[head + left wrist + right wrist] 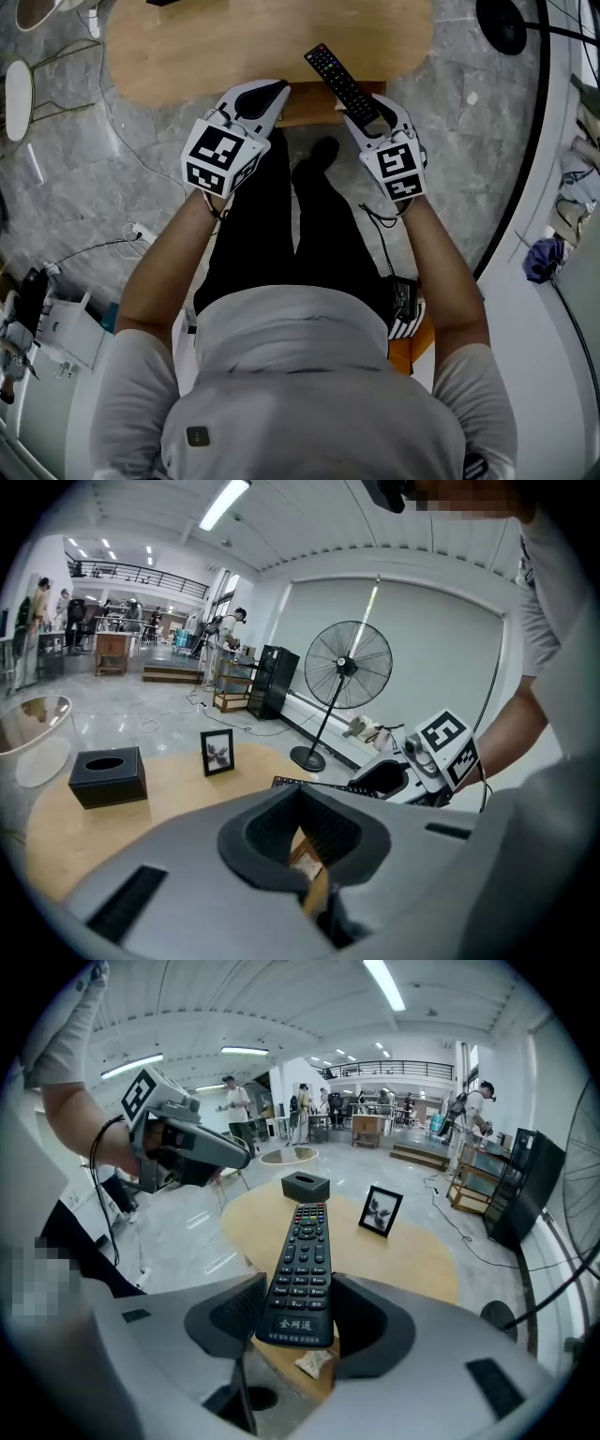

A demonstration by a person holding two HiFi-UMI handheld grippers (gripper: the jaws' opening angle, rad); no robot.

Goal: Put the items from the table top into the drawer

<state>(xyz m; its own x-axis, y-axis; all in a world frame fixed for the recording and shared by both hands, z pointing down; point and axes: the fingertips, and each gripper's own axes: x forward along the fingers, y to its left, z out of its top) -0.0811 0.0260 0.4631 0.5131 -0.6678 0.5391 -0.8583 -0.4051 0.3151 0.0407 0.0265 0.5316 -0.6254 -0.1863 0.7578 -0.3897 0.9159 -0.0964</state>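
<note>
1. Right gripper (296, 1309): the jaws are pinching the near end of 1 long black plastic remote control (302, 1260), with 1 dark pad against each long edge. The remote's button face is up. It is carried off the surface and projects from the jaws out over the near edge of the round light-wood table (187, 47).
2. Left gripper (301, 791): the jaws are pressed together at the tips, with nothing caught between them. It hangs beside the right gripper at the same table edge, apart from the remote.
3. Below the table's near rim, between the 2 grippers, a brown wooden panel (309, 117) shows. Whether it is the drawer cannot be told.
4. On the tabletop, beyond the remote: 1 black rectangular tissue box (306, 1186) and 1 upright black-framed picture (380, 1211), set apart from each other.
5. A black pedestal fan (347, 667) stands on the floor beyond the table.
</note>
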